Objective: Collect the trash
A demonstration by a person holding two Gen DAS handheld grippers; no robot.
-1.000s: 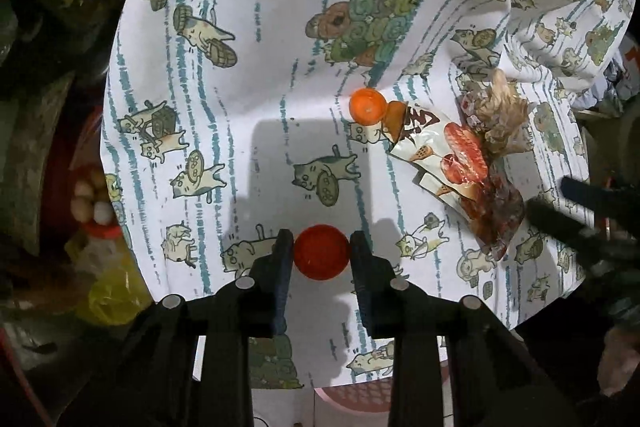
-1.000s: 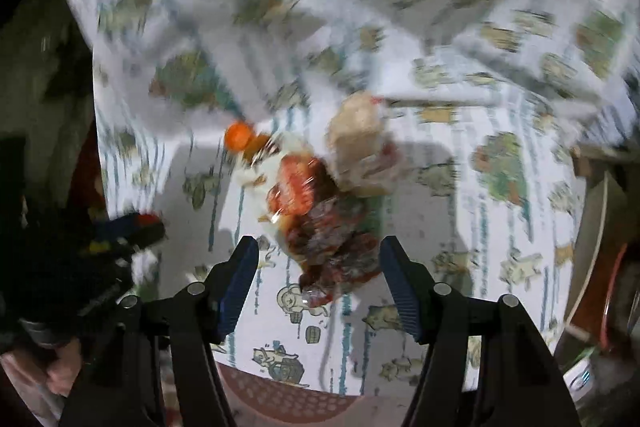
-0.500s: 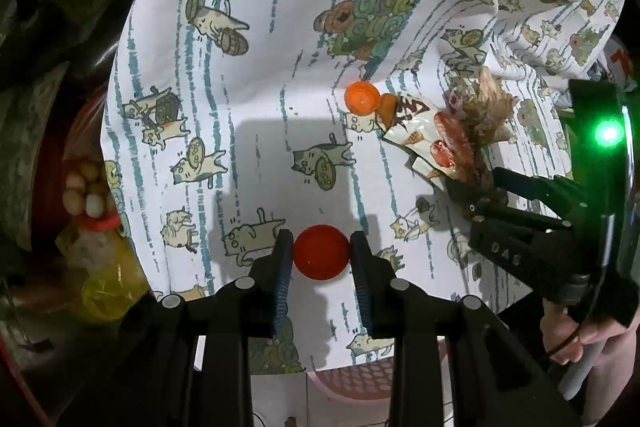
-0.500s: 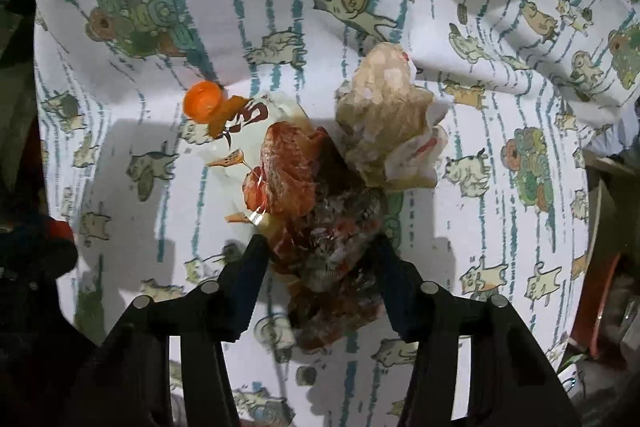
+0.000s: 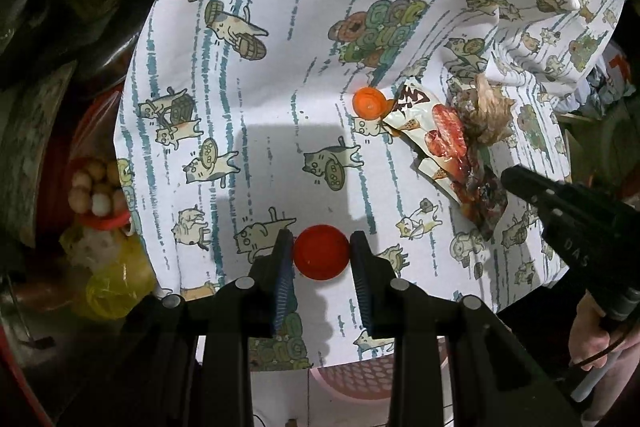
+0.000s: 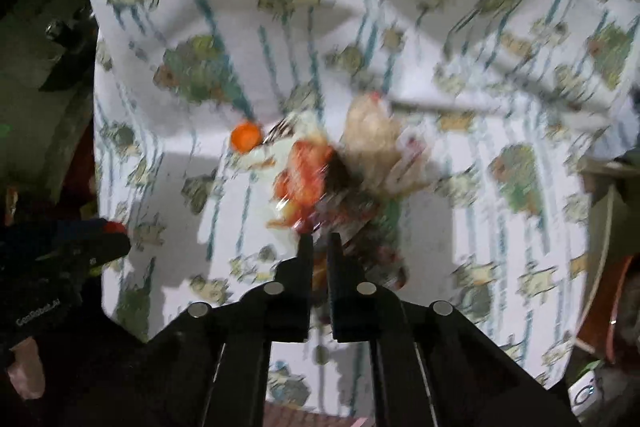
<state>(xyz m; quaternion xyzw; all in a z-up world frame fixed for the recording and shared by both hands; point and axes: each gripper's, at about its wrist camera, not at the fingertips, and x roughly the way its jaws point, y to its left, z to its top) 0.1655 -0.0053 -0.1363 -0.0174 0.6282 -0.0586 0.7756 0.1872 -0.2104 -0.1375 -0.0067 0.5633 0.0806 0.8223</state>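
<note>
On cat-print cloth (image 5: pixel 248 75): left tool (image 5: pixel 321 254) clamps red cap (image 5: pixel 321 257); right tool (image 6: pixel 319 247) pinches wrapper pile (image 6: pixel 320 183)

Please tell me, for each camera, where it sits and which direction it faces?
Left wrist: on the left gripper, looking down its fingers at the red cap it holds; the person's right hand shows.
Right wrist: on the right gripper, looking down at the wrapper pile, blurred.
Shared: orange cap, cat-print cloth.
</note>
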